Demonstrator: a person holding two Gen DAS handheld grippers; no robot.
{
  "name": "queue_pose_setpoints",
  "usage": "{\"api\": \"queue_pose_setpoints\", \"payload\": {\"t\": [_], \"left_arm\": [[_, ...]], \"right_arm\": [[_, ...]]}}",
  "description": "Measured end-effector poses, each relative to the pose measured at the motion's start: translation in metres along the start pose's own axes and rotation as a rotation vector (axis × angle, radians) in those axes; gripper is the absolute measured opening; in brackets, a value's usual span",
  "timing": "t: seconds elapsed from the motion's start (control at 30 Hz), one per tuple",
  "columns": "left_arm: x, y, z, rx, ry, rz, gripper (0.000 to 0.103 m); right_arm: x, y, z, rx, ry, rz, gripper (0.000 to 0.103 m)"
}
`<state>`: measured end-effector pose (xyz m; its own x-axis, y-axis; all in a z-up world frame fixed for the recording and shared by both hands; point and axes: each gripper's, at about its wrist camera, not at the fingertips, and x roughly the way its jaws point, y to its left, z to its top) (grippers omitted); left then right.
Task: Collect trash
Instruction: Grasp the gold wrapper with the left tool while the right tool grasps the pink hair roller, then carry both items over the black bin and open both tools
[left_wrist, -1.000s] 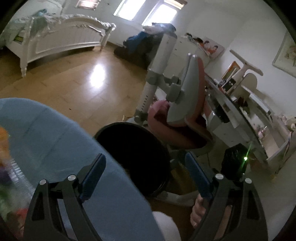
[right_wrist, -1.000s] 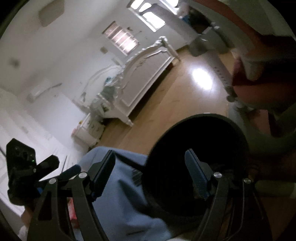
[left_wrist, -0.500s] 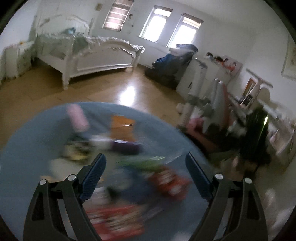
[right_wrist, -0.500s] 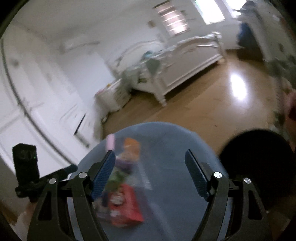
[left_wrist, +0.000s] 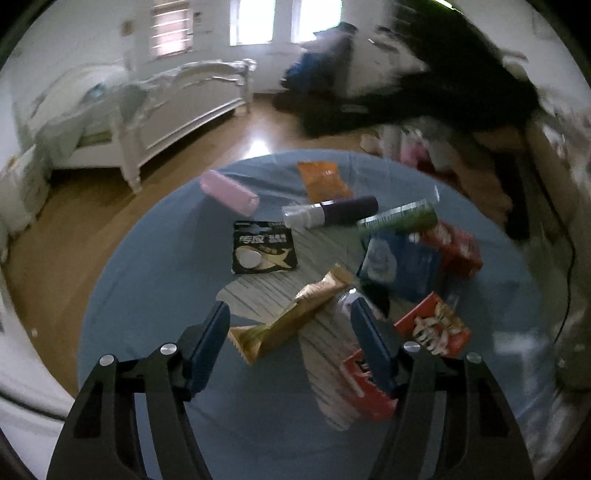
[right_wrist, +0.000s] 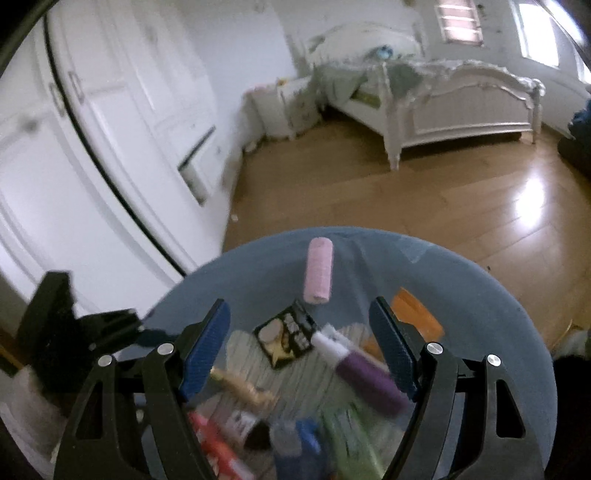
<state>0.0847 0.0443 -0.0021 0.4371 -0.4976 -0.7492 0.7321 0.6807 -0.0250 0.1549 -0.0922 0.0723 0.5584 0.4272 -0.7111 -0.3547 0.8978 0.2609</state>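
Note:
Trash lies on a round blue table: a gold wrapper, a black packet, a purple-and-white bottle, a green tube, a pink roll, an orange packet and red boxes. My left gripper hovers over the gold wrapper with its jaws closing; the pads do not press on it. My right gripper hangs open above the black packet and the purple bottle, holding nothing.
A striped grey mat lies under the trash. Wooden floor surrounds the table, with a white bed beyond and white wardrobe doors to the left. A dark shape sits off the table's right edge.
Both views have swung from the black bin beside the table onto the tabletop and its trash. The left jaws now stand narrower than before.

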Motion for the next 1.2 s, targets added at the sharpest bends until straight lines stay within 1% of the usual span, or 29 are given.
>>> {"api": "queue_pose_setpoints", "payload": {"t": [0.07, 0.13, 0.23, 0.27, 0.37, 0.4, 0.43, 0.5, 0.53, 0.57, 0.67, 0.77, 0.83, 0.9, 0.97, 1.03, 1.13, 1.17, 1.2], "left_arm": [[0.013, 0.004, 0.001, 0.005, 0.033, -0.015, 0.053], [0.021, 0.011, -0.002, -0.011, 0.053, -0.024, 0.047], [0.030, 0.015, -0.001, -0.018, 0.065, -0.036, 0.045], [0.031, 0.016, -0.001, -0.021, 0.071, -0.044, 0.039], [0.030, 0.021, 0.000, -0.038, 0.057, -0.047, 0.035], [0.030, 0.023, 0.001, -0.047, 0.054, -0.047, 0.033], [0.031, 0.027, 0.001, -0.062, 0.057, -0.040, 0.027], [0.033, 0.030, 0.002, -0.085, 0.066, -0.021, 0.022], [0.034, 0.033, 0.002, -0.104, 0.069, -0.010, 0.020], [0.034, 0.035, 0.002, -0.122, 0.071, -0.003, 0.016], [0.031, 0.044, 0.000, -0.185, 0.065, 0.006, 0.011], [0.026, 0.044, 0.000, -0.223, 0.053, -0.002, 0.007], [0.019, 0.038, -0.001, -0.221, 0.047, 0.006, 0.007], [0.014, 0.030, -0.002, -0.210, 0.051, 0.012, 0.007], [0.014, 0.023, -0.002, -0.192, 0.062, 0.023, 0.008], [0.018, 0.016, -0.004, -0.171, 0.089, 0.054, 0.011], [0.030, 0.015, -0.004, -0.145, 0.131, 0.066, 0.012], [0.029, 0.012, -0.004, -0.133, 0.117, 0.076, 0.015], [0.030, 0.010, -0.005, -0.129, 0.116, 0.077, 0.016]], "right_arm": [[0.029, 0.001, 0.015, -0.009, 0.052, -0.019, 0.071], [0.052, 0.003, 0.021, -0.018, 0.088, -0.038, 0.069], [0.086, 0.002, 0.027, -0.031, 0.153, -0.059, 0.063], [0.094, 0.001, 0.028, -0.033, 0.167, -0.066, 0.062], [0.114, 0.000, 0.030, -0.042, 0.195, -0.102, 0.059], [0.118, -0.001, 0.030, -0.045, 0.203, -0.109, 0.054], [0.123, -0.002, 0.029, -0.046, 0.217, -0.115, 0.049], [0.126, -0.002, 0.025, -0.064, 0.221, -0.133, 0.045], [0.125, 0.000, 0.024, -0.080, 0.218, -0.147, 0.036], [0.125, 0.000, 0.023, -0.085, 0.222, -0.142, 0.029], [0.111, -0.005, 0.020, -0.046, 0.211, -0.069, 0.029], [0.083, -0.006, 0.015, -0.011, 0.153, -0.011, 0.029], [0.051, -0.005, 0.010, 0.023, 0.083, 0.065, 0.029], [0.027, -0.004, 0.005, 0.039, 0.030, 0.108, 0.029], [-0.007, -0.003, -0.007, 0.057, -0.041, 0.157, 0.029], [-0.034, -0.001, -0.021, 0.061, -0.087, 0.177, 0.029], [-0.073, -0.001, -0.045, 0.068, -0.137, 0.195, 0.029], [-0.084, -0.001, -0.055, 0.065, -0.148, 0.188, 0.029], [-0.093, 0.000, -0.065, 0.060, -0.156, 0.176, 0.029]]}}
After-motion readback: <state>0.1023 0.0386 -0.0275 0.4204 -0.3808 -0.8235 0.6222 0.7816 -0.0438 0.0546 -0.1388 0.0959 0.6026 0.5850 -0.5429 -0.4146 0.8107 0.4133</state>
